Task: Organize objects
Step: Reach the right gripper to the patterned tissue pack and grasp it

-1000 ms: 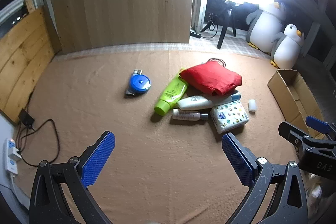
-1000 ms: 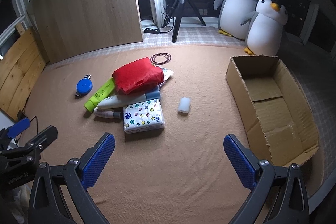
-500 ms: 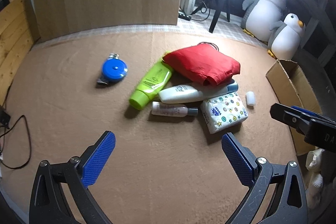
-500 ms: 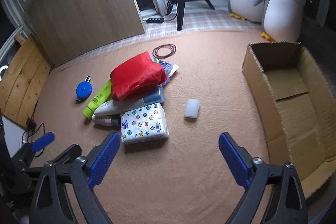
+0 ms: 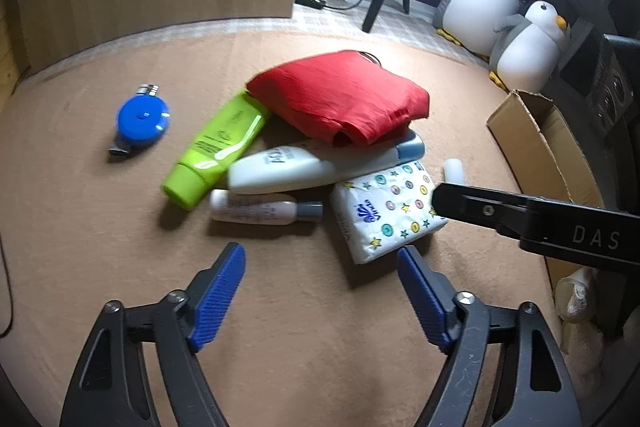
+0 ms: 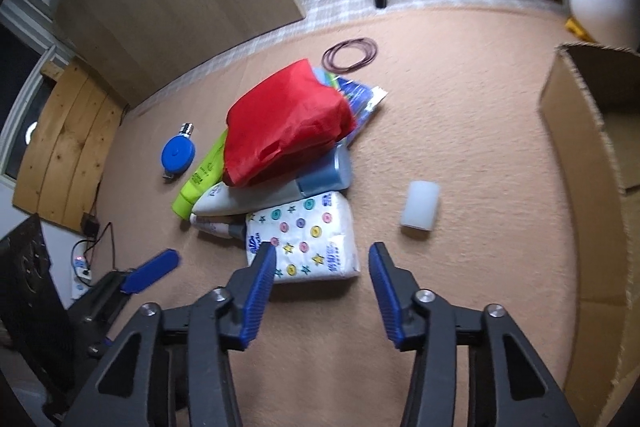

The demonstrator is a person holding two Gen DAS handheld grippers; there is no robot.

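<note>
A pile lies on the tan carpet: a red folded bag [image 5: 340, 95] [image 6: 286, 127] on top of a white bottle with a blue cap [image 5: 304, 167] [image 6: 276, 193], a green tube [image 5: 218, 147], a small pinkish bottle [image 5: 260, 211] and a patterned tissue pack [image 5: 386, 211] [image 6: 306, 237]. My left gripper [image 5: 320, 259] is open and empty just in front of the small bottle and tissue pack. My right gripper [image 6: 322, 259] is open and empty, its tips over the near edge of the tissue pack; it also shows in the left wrist view [image 5: 532, 223].
An open cardboard box [image 6: 592, 163] [image 5: 540, 143] stands at the right. A small white cylinder [image 6: 420, 205], a blue tape measure [image 5: 140, 119] [image 6: 178, 155] and dark rubber bands [image 6: 351, 55] lie loose. Plush penguins [image 5: 500, 7], a tripod and wooden panels stand behind.
Both grippers have moved forward and down toward the pile. Both sets of jaws have narrowed but stay open. The right gripper now reaches the tissue pack.
</note>
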